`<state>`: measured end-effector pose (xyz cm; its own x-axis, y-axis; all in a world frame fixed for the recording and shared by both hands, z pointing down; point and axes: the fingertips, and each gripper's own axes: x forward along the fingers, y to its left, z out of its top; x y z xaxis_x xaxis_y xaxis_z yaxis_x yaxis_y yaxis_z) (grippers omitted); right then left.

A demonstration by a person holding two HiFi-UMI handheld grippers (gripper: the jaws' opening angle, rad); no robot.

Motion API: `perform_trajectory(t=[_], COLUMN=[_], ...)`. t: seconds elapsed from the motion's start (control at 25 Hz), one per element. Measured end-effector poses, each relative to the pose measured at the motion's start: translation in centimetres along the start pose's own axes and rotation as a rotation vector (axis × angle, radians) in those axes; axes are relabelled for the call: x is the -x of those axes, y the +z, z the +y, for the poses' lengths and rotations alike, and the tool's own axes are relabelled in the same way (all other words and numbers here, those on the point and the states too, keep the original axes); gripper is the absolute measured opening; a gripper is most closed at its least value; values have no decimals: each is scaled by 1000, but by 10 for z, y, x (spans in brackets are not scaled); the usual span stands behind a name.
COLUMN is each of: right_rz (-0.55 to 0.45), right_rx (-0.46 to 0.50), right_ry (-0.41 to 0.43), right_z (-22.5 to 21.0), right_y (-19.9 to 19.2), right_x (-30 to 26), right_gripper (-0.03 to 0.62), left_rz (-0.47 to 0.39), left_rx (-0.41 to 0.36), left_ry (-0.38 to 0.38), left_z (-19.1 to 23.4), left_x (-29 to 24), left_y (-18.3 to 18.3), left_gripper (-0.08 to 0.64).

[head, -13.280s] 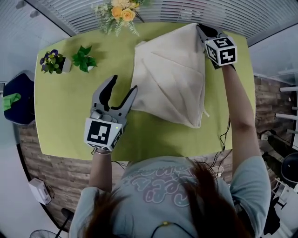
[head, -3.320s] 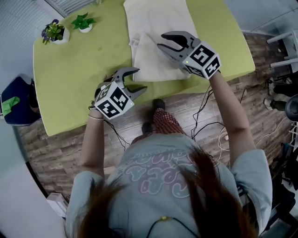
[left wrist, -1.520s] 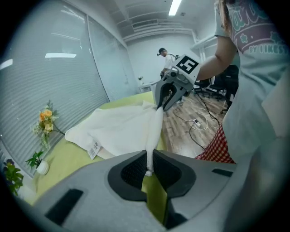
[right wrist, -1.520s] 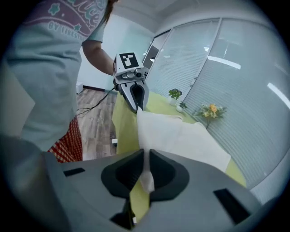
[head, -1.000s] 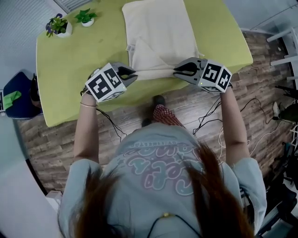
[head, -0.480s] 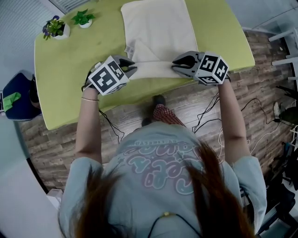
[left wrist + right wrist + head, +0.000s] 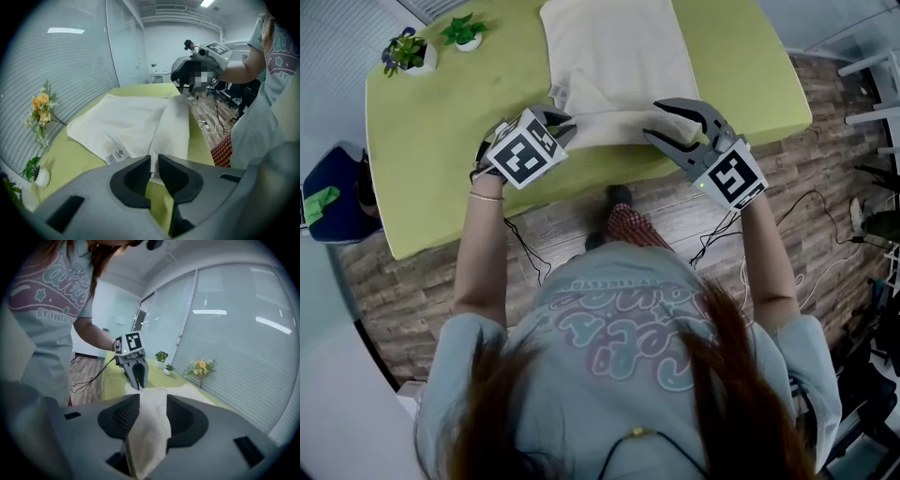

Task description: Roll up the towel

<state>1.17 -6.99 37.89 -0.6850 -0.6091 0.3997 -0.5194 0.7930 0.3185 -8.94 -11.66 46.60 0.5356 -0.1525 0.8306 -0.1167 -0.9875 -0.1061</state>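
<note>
Cream towel (image 7: 619, 56) on green counter (image 7: 441, 141): my left tool (image 7: 565, 125), 9 o'clock, clamps the near fold; my right tool (image 7: 653, 120), 3 o'clock, has just been opening, cloth loose between.

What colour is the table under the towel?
The table is yellow-green; the head view shows it best.

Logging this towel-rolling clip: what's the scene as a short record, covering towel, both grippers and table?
towel: cream, spread on the table, near edge folded over
table: green
left gripper: shut on the towel's near edge
right gripper: jaws just opening, towel end between them, unclamped
also: two potted plants at the table's far left corner
</note>
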Motion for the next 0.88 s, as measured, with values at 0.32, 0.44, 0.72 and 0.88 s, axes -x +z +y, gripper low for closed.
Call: perform_trajectory(t=[0.32,0.44,0.72,0.88], right_rz=[109,142,146,149], right_rx=[47,31,-40,-58], right_ry=[109,157,220,248], right_z=[53,54,49,46], right_y=[-14,-27,-31,-31], right_x=[-77,-83,-87,-86], right_gripper=[196,204,204,204], left_rz=[10,-19,-344,-420], left_rx=[-28,-32,114,7], left_ry=[-20,10,172,39], left_z=[-1,1,13,-25], left_x=[0,0,49,55], left_y=[3,5,22,52], left_gripper=[49,51,115,147])
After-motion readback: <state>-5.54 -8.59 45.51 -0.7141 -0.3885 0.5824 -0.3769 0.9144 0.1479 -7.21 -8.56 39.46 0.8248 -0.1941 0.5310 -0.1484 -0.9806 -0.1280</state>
